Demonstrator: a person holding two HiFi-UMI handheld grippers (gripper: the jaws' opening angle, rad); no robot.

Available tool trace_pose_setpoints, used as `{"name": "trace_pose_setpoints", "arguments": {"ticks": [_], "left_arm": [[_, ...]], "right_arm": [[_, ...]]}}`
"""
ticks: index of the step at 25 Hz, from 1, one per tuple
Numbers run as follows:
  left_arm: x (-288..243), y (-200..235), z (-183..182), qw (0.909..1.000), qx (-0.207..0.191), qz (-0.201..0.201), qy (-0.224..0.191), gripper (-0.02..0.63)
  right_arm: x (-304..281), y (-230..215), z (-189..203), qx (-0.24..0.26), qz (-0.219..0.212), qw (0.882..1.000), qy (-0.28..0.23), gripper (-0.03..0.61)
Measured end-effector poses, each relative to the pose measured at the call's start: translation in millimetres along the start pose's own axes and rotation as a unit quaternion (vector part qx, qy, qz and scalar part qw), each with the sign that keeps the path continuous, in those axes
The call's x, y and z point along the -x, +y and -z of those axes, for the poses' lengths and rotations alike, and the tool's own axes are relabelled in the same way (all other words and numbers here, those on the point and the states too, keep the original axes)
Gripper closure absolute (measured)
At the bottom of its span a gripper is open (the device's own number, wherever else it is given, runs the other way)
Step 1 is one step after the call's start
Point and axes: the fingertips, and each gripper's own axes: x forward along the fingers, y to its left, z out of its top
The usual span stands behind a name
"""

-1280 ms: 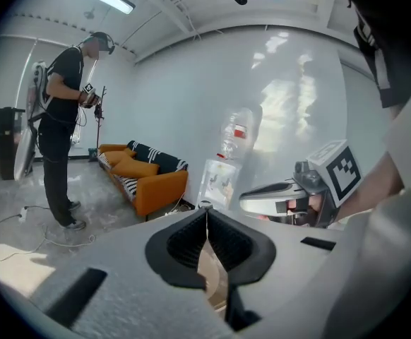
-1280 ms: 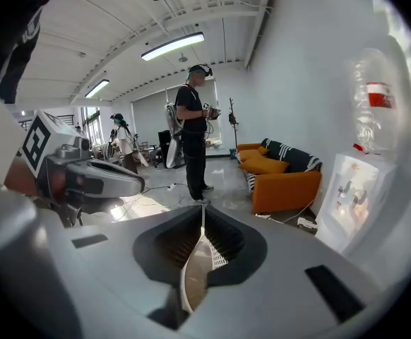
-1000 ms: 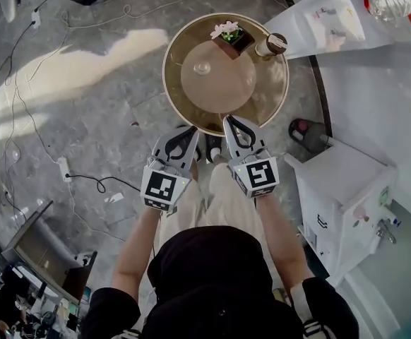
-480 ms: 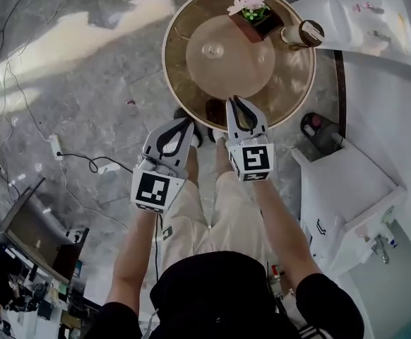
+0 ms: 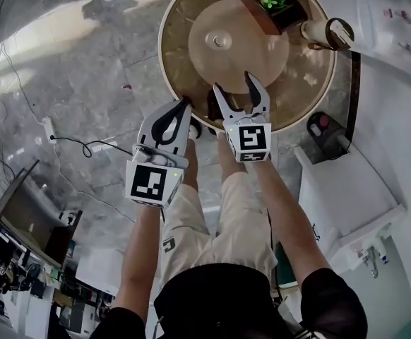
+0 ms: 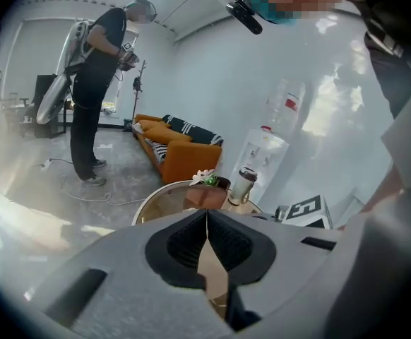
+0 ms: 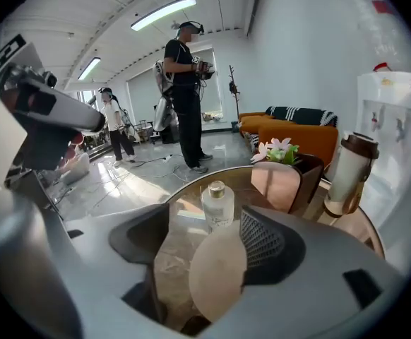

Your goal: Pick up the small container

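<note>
The small container (image 5: 222,41) is a clear glass bottle with a gold cap. It stands upright near the middle of the round glass table (image 5: 174,76). In the right gripper view the bottle (image 7: 217,203) stands just beyond the jaws, centred between them. My right gripper (image 5: 235,83) reaches over the table's near edge, its jaws opening with nothing between them (image 7: 205,221). My left gripper (image 5: 183,106) hangs shut at the table's near left rim, off the glass. Its jaws meet in the left gripper view (image 6: 207,214).
A dark planter with pink flowers (image 5: 272,6) and a tumbler with a brown lid (image 5: 329,32) stand at the table's far side. A white cabinet (image 5: 347,196) stands to the right. Cables (image 5: 71,143) lie on the floor. People (image 7: 188,83) stand near an orange sofa (image 7: 297,136).
Both grippers have come forward to the table. The right gripper's jaws were shut and now stand wide apart over the rim. The left gripper stays shut.
</note>
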Motion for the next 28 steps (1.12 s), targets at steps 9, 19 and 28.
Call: {"name": "trace_pose_setpoints", "arguments": {"ticks": [9,19,28], "left_arm": [[-15,10,9,0.9998,-0.002,-0.011,0.015,0.592],[-27,23,8,0.9996,0.000,-0.015,0.023,0.592],[-34,35,7,0.9995,0.004,-0.018,0.025,0.592]], "right_arm": [[-58,-13,23,0.034,-0.014,0.999,0.000,0.219],[-115,-20,28,0.055,-0.004,0.998,0.000,0.219],[-146,-23,21,0.058,-0.005,0.998,0.008,0.221]]}}
